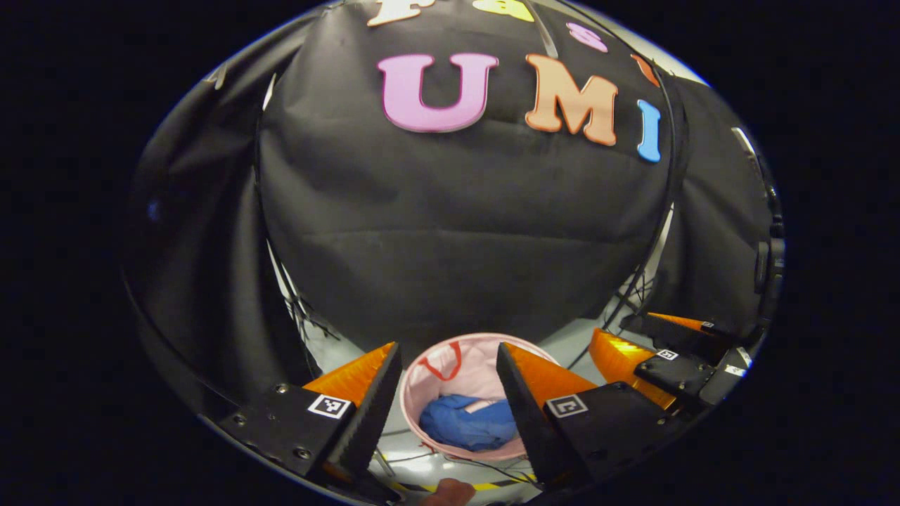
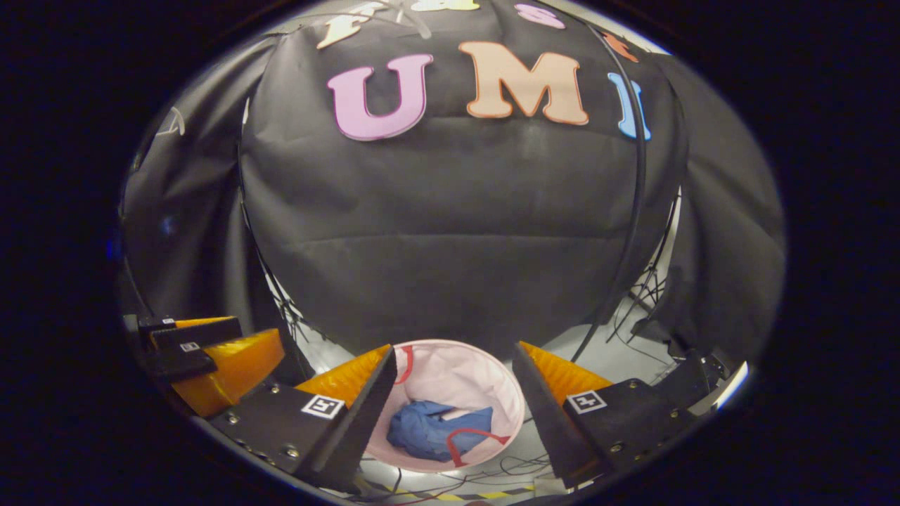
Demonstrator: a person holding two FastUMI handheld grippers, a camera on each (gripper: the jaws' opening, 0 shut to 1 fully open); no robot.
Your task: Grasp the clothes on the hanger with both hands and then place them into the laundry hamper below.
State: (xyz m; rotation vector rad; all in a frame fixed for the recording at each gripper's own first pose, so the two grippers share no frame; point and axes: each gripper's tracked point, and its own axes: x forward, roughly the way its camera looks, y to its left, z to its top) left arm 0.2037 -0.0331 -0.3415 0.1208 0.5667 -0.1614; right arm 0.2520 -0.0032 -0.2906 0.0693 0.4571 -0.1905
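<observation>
A crumpled blue garment [image 1: 467, 422] lies at the bottom of the round pink laundry hamper [image 1: 485, 351] on the floor below. My left gripper [image 1: 448, 355] hangs open above it, nothing between its fingers. The right gripper view looks down on the same blue garment [image 2: 429, 430] inside the pink hamper [image 2: 457, 369], beside a red handle strap. My right gripper [image 2: 453, 355] is open and empty too, and it appears at the right of the left gripper view as the other gripper [image 1: 657, 362]. The left gripper [image 2: 204, 358] sits at the left edge of the right gripper view.
Black cloth walls [image 1: 464, 225] close off the booth behind the hamper. Loose cables [image 2: 647, 295] trail over the pale floor to the right. Yellow-black tape [image 2: 485, 494] runs along the floor near the bottom edge. A fingertip [image 1: 450, 490] shows at the bottom of the left gripper view.
</observation>
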